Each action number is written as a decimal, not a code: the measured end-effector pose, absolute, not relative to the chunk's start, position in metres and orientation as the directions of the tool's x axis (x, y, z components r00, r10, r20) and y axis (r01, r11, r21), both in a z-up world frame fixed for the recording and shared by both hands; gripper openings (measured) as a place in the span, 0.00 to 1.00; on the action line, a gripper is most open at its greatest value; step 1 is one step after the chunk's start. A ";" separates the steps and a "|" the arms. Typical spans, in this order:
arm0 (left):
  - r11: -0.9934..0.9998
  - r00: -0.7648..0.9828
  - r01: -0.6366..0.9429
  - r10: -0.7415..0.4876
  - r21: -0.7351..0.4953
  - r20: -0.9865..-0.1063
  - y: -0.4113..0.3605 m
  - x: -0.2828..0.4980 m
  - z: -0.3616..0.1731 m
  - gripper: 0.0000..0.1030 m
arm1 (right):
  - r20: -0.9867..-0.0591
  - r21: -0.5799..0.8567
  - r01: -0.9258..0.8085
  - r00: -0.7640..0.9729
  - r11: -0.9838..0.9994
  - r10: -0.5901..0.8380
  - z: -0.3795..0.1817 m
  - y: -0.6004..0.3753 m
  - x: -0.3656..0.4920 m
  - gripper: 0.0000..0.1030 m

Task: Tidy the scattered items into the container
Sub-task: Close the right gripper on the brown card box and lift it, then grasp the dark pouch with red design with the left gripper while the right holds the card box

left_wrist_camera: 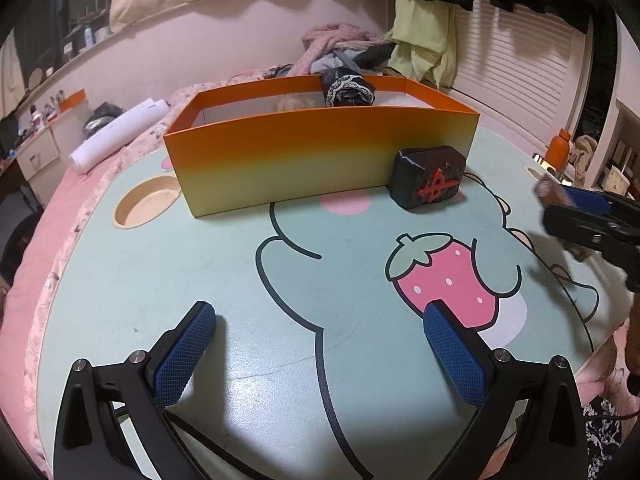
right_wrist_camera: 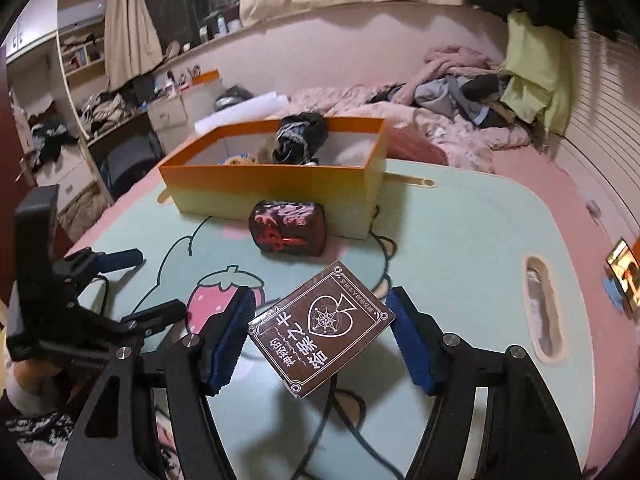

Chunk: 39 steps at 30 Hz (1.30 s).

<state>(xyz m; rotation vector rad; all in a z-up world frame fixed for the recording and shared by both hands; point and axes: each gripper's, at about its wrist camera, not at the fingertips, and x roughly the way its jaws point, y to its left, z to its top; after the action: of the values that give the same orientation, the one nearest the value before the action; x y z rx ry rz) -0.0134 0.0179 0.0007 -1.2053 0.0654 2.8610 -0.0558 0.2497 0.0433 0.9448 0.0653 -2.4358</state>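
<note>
Blue-padded fingers of the right gripper (right_wrist_camera: 320,336) clamp a brown card box (right_wrist_camera: 320,330) by its two side edges, the box tilted and lifted off the lap table (right_wrist_camera: 460,240). Right wrist view only: box face shows a spade emblem with a star figure and Chinese characters, not read with confidence. Left wrist view shows that box only as a blurred sliver at the far right edge. Left gripper (left_wrist_camera: 320,344) stands wide open above the strawberry print (left_wrist_camera: 444,280), nothing between its pads. Ahead of both grippers: orange-rimmed cardboard container (left_wrist_camera: 320,152), a dark lace-trimmed bundle (left_wrist_camera: 348,88) inside it. Black block with a red raised character (left_wrist_camera: 430,178) sits against the container's front wall. Beyond the container: a white paper roll (left_wrist_camera: 116,136), heaped clothes (right_wrist_camera: 460,76) on pink bedding.
</note>
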 end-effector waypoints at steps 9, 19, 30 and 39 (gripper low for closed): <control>-0.992 -0.752 -0.088 0.007 0.091 -0.659 0.050 -0.011 0.041 1.00 | -0.592 0.145 0.429 -0.685 -0.892 -0.425 0.062 0.275 -0.055 0.66; -0.998 -0.672 -0.042 -0.013 0.055 -0.740 0.098 -0.085 0.042 1.00 | -0.597 0.146 0.402 -0.693 -0.904 -0.404 0.057 0.287 -0.056 0.66; -0.994 -0.659 0.041 -0.104 0.102 -0.745 0.112 -0.104 0.028 1.00 | -0.590 0.113 0.384 -0.716 -0.916 -0.373 0.056 0.291 -0.050 0.66; -0.998 -0.643 0.039 -0.056 0.040 -0.764 0.095 -0.099 0.028 0.60 | -0.593 0.117 0.391 -0.710 -0.913 -0.380 0.055 0.288 -0.047 0.66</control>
<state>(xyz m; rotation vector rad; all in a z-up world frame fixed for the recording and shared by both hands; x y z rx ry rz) -0.0990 0.0948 0.0280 -1.3473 0.0322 2.8959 -0.0470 0.2878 0.0547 0.8868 0.0233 -2.5727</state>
